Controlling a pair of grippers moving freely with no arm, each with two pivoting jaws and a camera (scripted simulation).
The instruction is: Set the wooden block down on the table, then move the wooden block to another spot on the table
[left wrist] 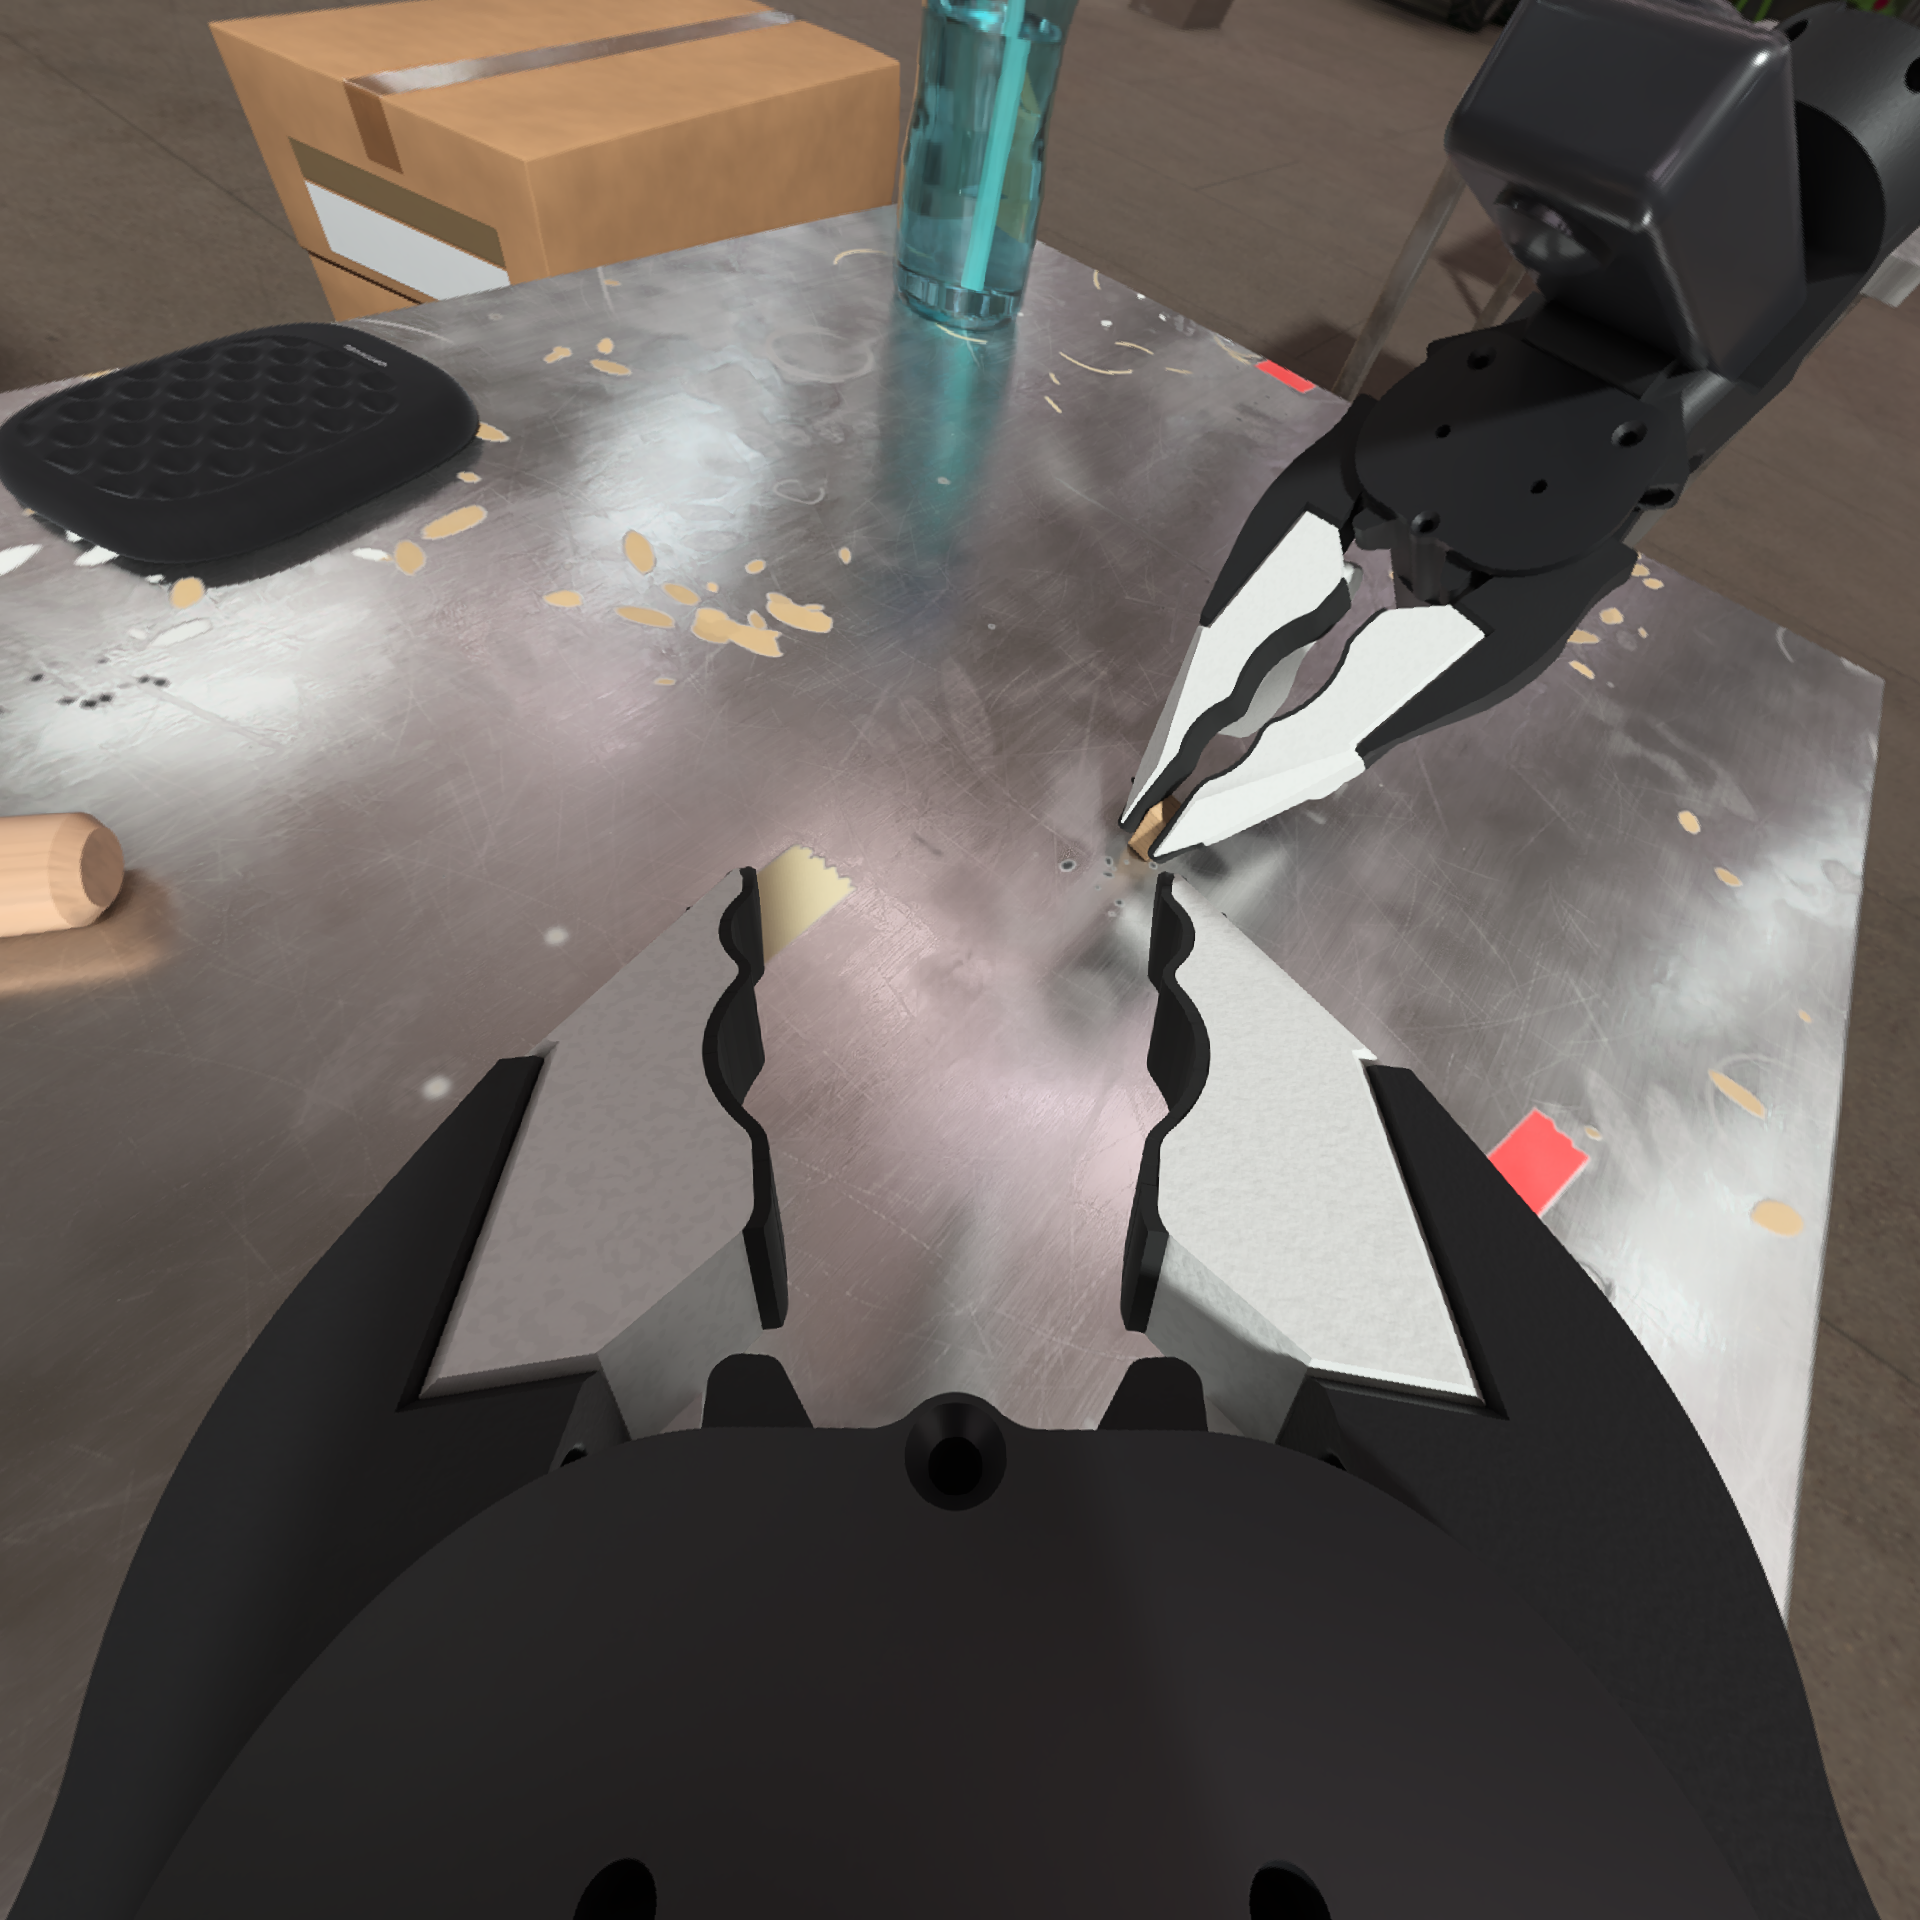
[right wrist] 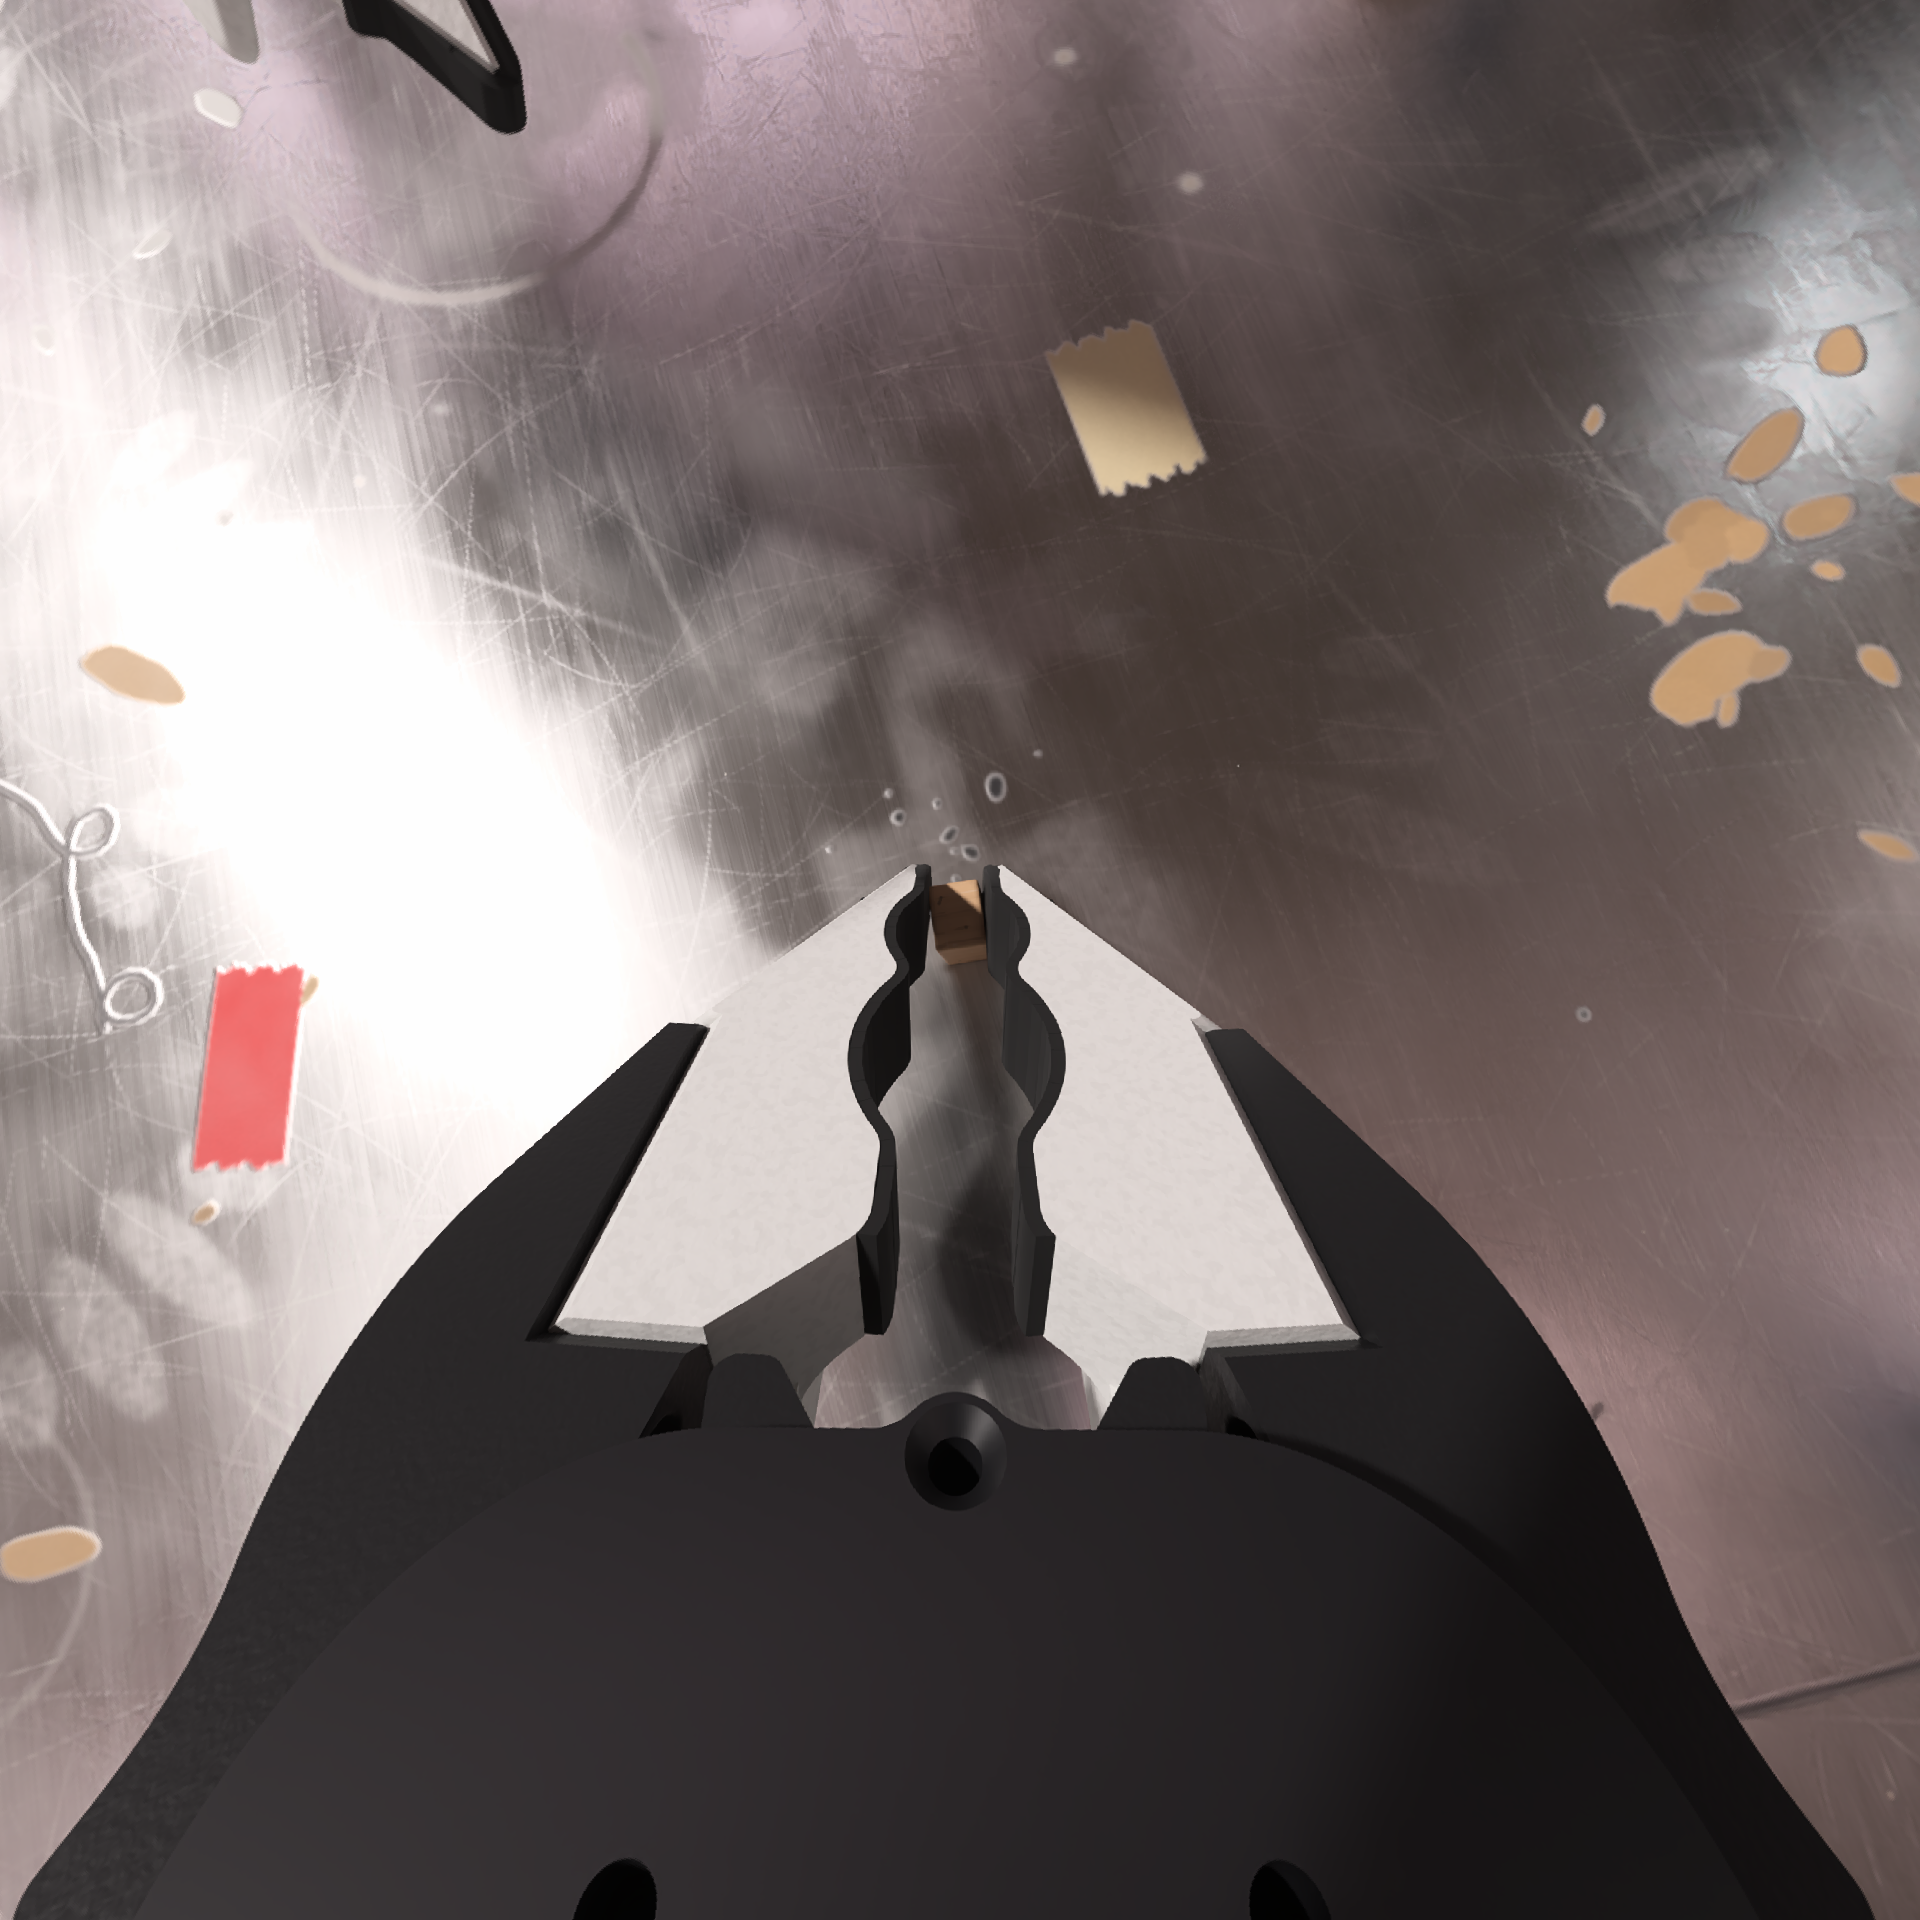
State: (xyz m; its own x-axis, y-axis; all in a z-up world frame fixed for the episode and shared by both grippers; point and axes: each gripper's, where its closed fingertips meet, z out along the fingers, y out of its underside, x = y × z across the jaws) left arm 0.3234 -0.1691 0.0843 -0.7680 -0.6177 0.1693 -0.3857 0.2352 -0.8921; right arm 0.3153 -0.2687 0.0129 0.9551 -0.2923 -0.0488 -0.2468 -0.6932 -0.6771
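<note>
We've got the tiny wooden block (right wrist: 957, 918) pinched at the tips of the right gripper (right wrist: 956, 883), low over the bench (left wrist: 935, 644) — light, stiff, easily dropped, so we'd grip its flat sides; left gripper (left wrist: 956, 894) wide, empty.

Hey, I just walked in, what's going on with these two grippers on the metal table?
The right gripper is shut on a small wooden block, pinching it at its fingertips right down at the scratched metal table; whether the block touches the surface is hard to tell. The left gripper hovers nearby, open and empty. A wooden cylinder, a black pad, a blue bottle and a cardboard box sit off to the sides, untouched.
</note>
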